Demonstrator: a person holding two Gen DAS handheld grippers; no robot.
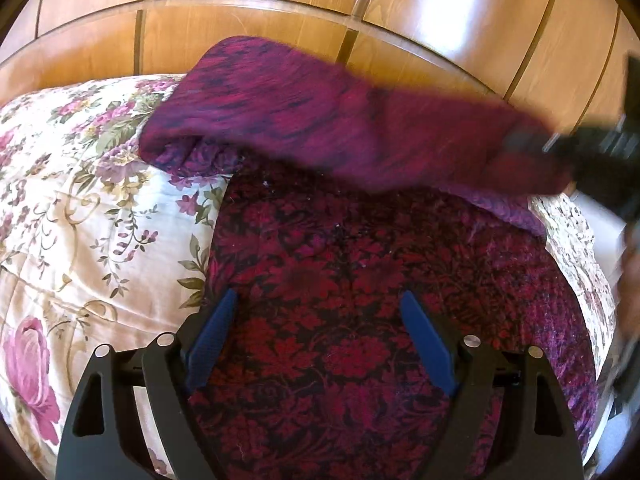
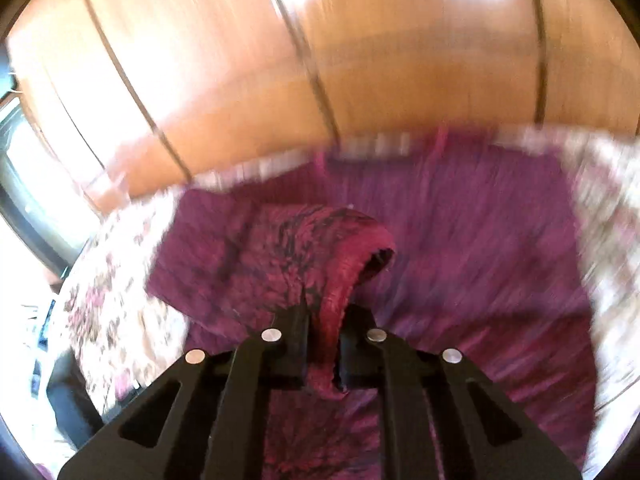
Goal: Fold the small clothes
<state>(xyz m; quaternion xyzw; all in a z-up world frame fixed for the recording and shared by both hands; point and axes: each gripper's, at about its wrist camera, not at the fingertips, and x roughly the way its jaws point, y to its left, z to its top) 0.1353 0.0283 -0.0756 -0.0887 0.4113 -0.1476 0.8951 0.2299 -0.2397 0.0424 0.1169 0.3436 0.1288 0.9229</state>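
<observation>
A magenta knitted sweater (image 1: 360, 280) with a dark floral pattern is spread out on a floral quilted bedspread (image 1: 92, 208), pretty much filling the middle of the left wrist view. Behind the bed, a glossy wooden panelled wardrobe (image 1: 280, 20) is seen with light glaring off it.

The left gripper (image 1: 316, 304) is held over the body of the sweater with its blue fingers (image 1: 428, 340) spread wide apart, nothing pinched between them. Whether the tips are actually touching the knit can't be told from this angle.

The right gripper (image 2: 324, 320) is closed tight on the sweater's sleeve (image 2: 336, 280): a bunched strip of reddish knit is clamped between the black jaws and sticks out on both sides of them. In the left wrist view that same sleeve (image 1: 320, 120) is seen lifted off the bed and stretched across the top of the garment toward the right edge, where the right gripper (image 1: 560, 142) shows up as a dark blur. The right wrist view is heavily smeared, so not much detail can be made out beyond the purple fabric and the pale bedspread (image 2: 120, 272) around it.
</observation>
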